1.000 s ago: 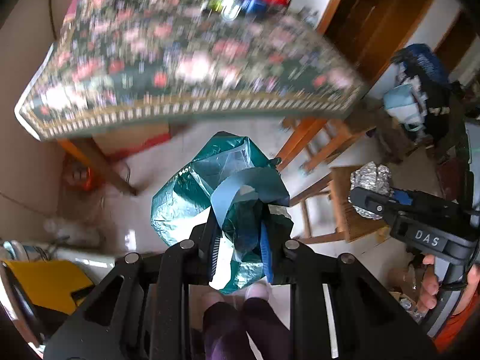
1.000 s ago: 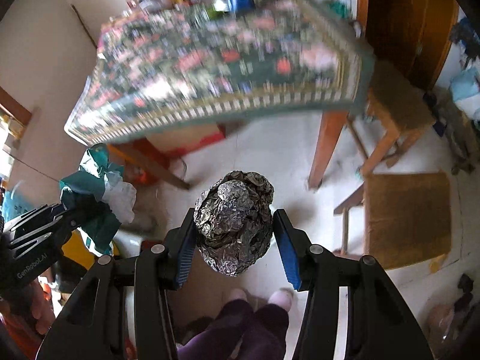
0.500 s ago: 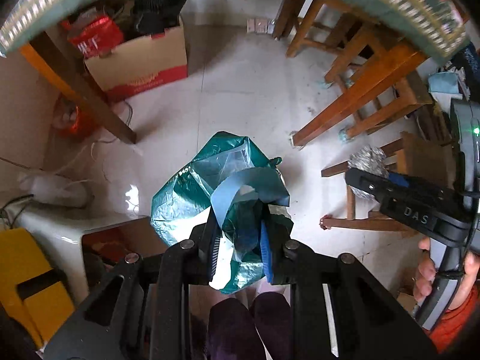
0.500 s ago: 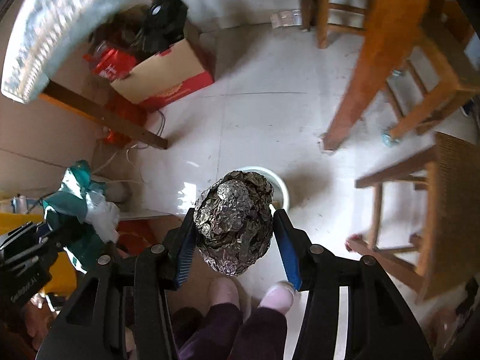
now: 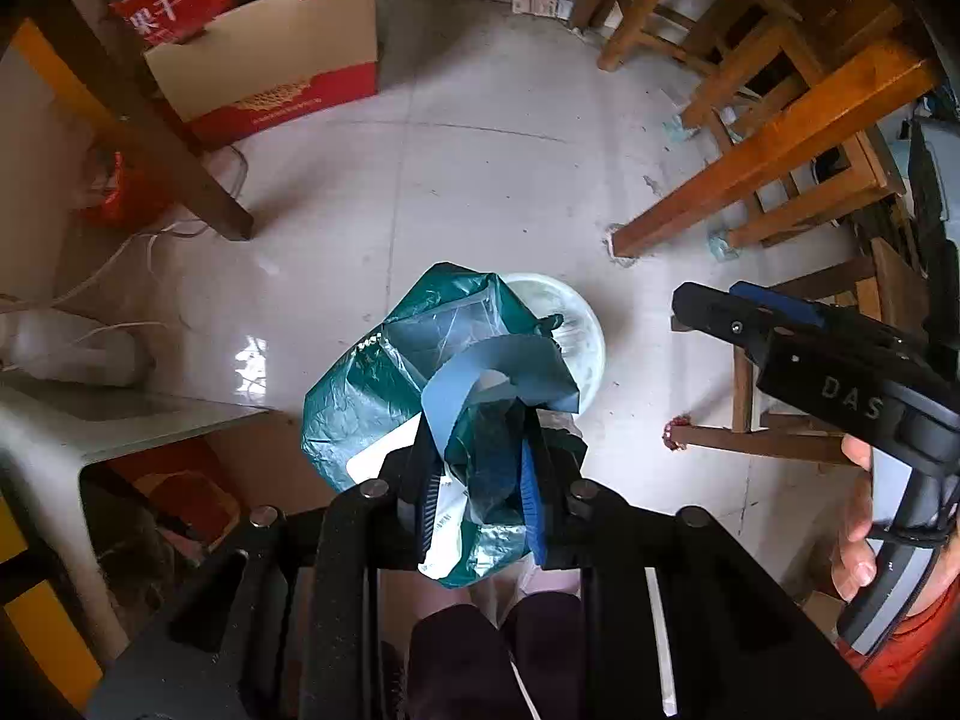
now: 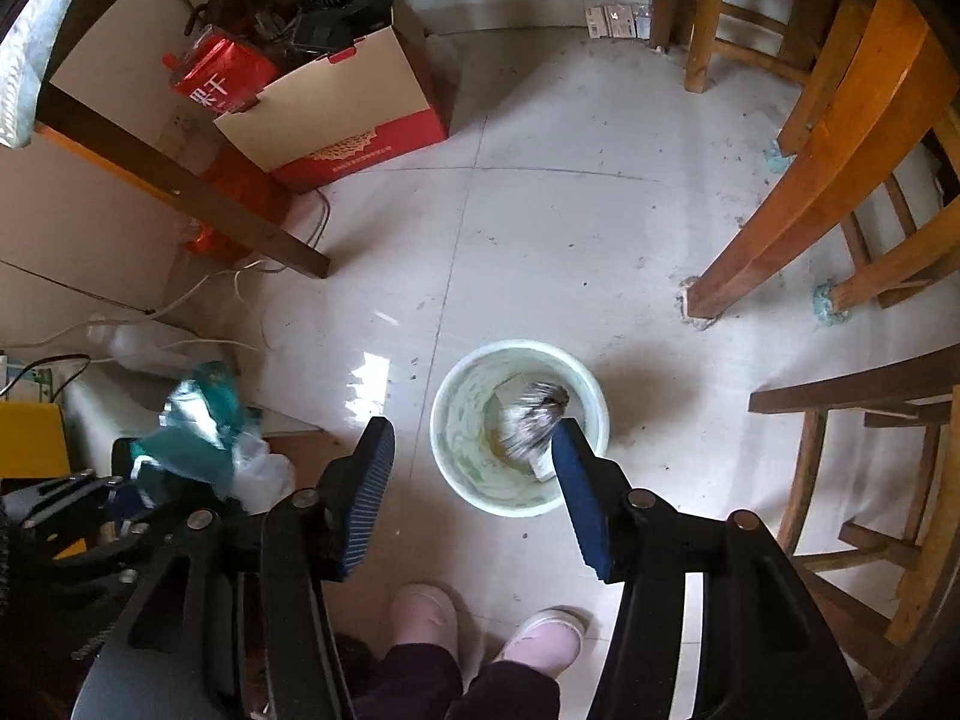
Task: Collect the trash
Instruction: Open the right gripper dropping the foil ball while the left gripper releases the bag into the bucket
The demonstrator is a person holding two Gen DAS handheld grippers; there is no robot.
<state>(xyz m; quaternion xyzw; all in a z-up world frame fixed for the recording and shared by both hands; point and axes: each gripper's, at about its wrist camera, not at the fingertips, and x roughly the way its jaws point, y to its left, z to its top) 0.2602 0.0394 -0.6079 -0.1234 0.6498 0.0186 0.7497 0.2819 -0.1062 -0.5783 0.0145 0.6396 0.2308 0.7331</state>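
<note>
Foil ball [image 6: 533, 414] motion-blurred, silver, crumpled, inside the pale bucket [image 6: 456, 456] on the floor; detail unreadable. Bucket mostly hidden behind green wrapper [image 5: 414, 372] in left view. Right gripper [image 6: 474, 480] fingers spread wide, nothing between them, above the bucket. Left gripper [image 5: 480, 495] clamped on the crumpled green wrapper with white inner side, bulging over the fingers.
</note>
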